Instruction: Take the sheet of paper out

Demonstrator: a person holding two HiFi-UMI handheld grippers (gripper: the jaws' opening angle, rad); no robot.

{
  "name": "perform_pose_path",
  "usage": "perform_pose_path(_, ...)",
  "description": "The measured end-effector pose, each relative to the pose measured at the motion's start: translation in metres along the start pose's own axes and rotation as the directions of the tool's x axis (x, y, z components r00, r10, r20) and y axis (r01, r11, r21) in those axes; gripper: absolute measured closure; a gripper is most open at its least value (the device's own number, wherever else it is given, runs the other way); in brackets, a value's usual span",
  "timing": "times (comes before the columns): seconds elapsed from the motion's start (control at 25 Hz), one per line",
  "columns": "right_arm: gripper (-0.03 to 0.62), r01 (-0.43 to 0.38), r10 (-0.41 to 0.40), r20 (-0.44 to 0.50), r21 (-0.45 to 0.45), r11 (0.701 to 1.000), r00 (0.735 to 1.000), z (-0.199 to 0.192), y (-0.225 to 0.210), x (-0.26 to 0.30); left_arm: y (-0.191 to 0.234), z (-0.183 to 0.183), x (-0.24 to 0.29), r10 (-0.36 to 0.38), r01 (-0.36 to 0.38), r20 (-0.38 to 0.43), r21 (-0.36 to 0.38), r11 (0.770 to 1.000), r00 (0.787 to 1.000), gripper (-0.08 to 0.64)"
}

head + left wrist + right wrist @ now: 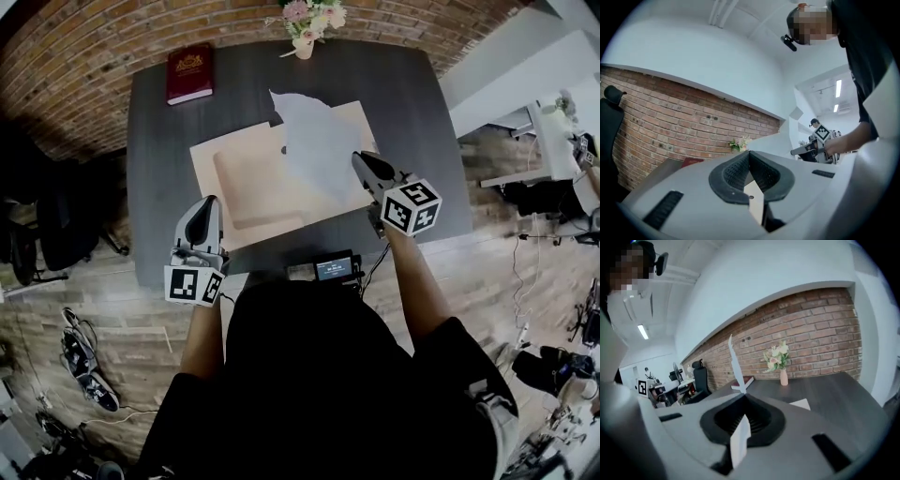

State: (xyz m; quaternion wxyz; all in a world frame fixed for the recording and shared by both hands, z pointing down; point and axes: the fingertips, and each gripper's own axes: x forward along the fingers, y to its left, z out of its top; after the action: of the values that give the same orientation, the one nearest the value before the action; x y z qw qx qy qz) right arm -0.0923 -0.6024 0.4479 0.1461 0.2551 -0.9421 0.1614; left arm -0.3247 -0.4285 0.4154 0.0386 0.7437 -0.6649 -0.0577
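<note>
Gripping the sheet of paper [314, 141] by one edge, the jaws of your right gripper [743, 395] are shut on it; the sheet stands above the tan folder [246, 192] on the table [155, 141]. The jaws of your left gripper [749, 154] meet, empty.

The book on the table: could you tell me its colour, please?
The book is dark red, best seen in the head view.

One sheet of paper [314, 141], one beige envelope [246, 192], one red book [189, 73], one vase of flowers [304, 45], one dark table [159, 141].
</note>
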Motion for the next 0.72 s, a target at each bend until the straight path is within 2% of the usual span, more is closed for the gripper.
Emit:
perform_pose_path(0.12, 0.591, -0.027, 0.027, 0.124, 0.001, 1.0, 0.992, 0.015, 0.02, -0.042, -0.039, 0.02, -0.014, -0.01, 0.01, 0.045, 0.011, 1.0, 0.999, 0.565)
perform_pose_path(0.32, 0.589, -0.03, 0.047, 0.265, -0.069, 0.997, 0.963, 0.015, 0.055, -0.118, -0.103, 0.033, -0.053, 0.012, -0.016, 0.061, 0.061, 0.998, 0.998, 0.565)
perform_pose_path(0.48, 0.589, -0.027, 0.061, 0.331, -0.105, 0.994, 0.942, 0.003, 0.073, -0.171, -0.143, 0.033, -0.088, 0.043, -0.048, 0.064, 0.073, 0.996, 0.997, 0.565)
perform_pose_path(0.72, 0.589, -0.016, 0.062, 0.375, -0.123, 0.992, 0.925, -0.022, 0.099, -0.236, -0.194, 0.037, -0.142, 0.063, -0.069, 0.079, 0.07, 0.995, 0.995, 0.565)
